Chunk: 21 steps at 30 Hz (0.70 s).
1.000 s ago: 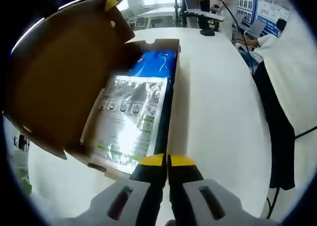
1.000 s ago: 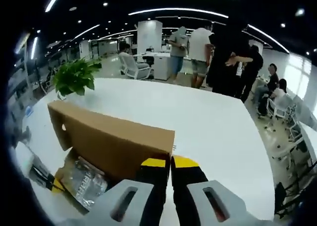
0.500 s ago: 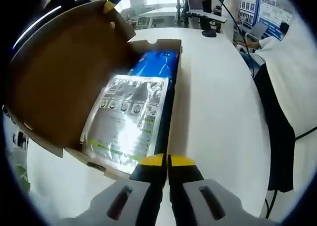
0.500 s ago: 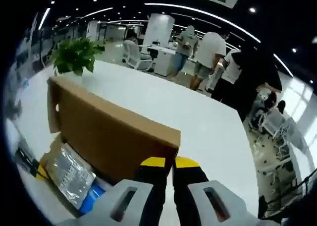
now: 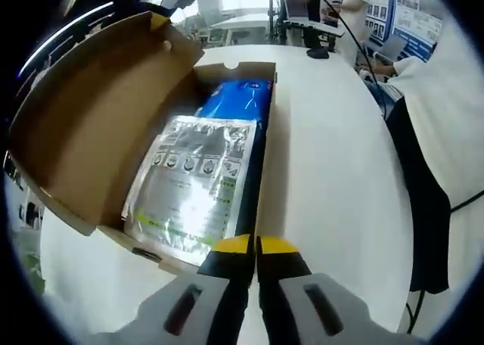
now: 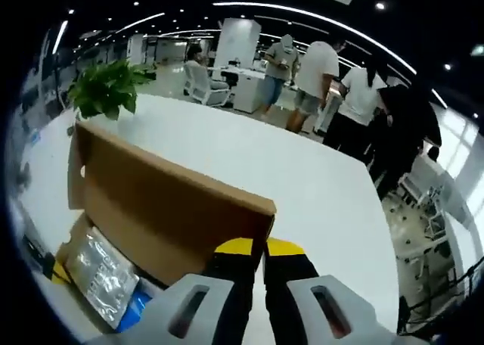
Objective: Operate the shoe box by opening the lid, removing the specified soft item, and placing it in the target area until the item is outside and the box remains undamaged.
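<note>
Cardboard forms the shoe box (image 5: 261, 171), which lies on the white tabletop (image 5: 333, 178) with its lid (image 5: 91, 125) raised and tilted away from the box body. In the left gripper view, the box interior is exposed. A silver foil pouch (image 5: 193, 182) with printed text and a green strip lies flat inside, resting on top of a blue pouch (image 5: 240, 97) whose far end shows beyond it. Both pouches are inside the box.

The left claw (image 5: 255, 245) rises from the bottom of its view with its yellow-tipped jaws pressed together, nothing between them. It sits just beside the near corner of the box.

In the right gripper view, the right claw (image 6: 259, 247) has its jaws brought together at the free edge of the lid (image 6: 166, 209). Whether the jaws pinch the cardboard cannot be told. Below the lid, the silver foil pouch (image 6: 102, 273) and a corner of the blue pouch (image 6: 132, 309) show inside the box.

A potted green plant (image 6: 106, 91) stands on the far end of the tabletop (image 6: 287, 178). Several people (image 6: 318, 76) stand beyond it in an open office. In the left gripper view, a person's white sleeve (image 5: 446, 110) shows at the right edge.
</note>
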Available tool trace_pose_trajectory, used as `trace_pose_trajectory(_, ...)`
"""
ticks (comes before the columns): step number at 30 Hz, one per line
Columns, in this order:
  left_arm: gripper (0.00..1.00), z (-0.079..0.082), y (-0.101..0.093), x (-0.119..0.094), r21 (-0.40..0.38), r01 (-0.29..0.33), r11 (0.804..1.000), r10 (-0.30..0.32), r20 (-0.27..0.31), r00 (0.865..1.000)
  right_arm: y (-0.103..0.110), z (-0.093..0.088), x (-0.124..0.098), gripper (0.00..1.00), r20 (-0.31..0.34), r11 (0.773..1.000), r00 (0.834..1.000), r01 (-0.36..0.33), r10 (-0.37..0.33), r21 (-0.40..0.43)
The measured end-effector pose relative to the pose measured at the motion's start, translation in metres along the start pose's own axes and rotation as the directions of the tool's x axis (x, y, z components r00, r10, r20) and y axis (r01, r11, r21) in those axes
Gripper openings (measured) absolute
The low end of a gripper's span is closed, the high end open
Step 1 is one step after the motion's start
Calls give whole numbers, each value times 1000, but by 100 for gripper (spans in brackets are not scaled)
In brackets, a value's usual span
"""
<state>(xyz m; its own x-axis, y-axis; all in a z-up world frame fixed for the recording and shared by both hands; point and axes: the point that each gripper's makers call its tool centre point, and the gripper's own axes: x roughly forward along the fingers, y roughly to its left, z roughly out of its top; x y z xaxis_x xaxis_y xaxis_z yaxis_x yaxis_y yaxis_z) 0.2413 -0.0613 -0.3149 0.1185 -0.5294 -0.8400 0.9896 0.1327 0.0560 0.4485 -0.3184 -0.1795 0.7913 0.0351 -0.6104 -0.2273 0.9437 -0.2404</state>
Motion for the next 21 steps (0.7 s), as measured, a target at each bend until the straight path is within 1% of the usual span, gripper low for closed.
trace_pose_trajectory(1,0,0,0,0,0,0,1000,0,1,1000,0,1,2,0,0,998,1000,16,-17,-64)
trace_pose_trajectory(2,0,0,0,0,0,0,1000,0,1,1000,0,1,3,0,-1,996,1000,24,-24,-81)
trace_pose_trajectory(4,0,0,0,0,-1,0,1000,0,2,1000,-1,1,7,0,-6,999,1000,18,-19,-48)
trace_pose_trajectory(5,0,1,0,0,5,-1,1000,1,6,1000,-1,1,8,0,-11,998,1000,18,-19,-65)
trace_pose_trajectory(6,0,1,0,0,6,-2,1000,2,8,1000,-2,1,9,1,-15,991,1000,22,-24,-133)
trace_pose_trajectory(7,0,1,0,0,3,-3,1000,3,10,1000,-2,1,10,1,-19,984,999,29,-33,-178)
trace_pose_trajectory(8,0,1,0,1,3,-3,1000,3,9,1000,-1,1,12,1,-23,987,999,27,-31,-155)
trace_pose_trajectory(9,0,1,0,1,3,-3,1000,3,8,1000,-2,1,13,1,-30,994,999,15,-19,-110)
trace_pose_trajectory(10,0,1,0,1,4,-2,1000,2,6,1000,-1,1,15,1,-34,999,999,0,-1,-35)
trace_pose_trajectory(12,0,2,0,1,6,-3,1000,3,8,1000,-3,1,19,0,-43,997,999,-23,27,75)
trace_pose_trajectory(14,0,2,0,1,5,-5,1000,5,8,1000,-4,0,22,0,-38,992,998,-35,39,118)
trace_pose_trajectory(21,0,2,1,2,5,-14,1000,14,7,1000,-3,-2,31,0,-33,993,998,-42,46,111)
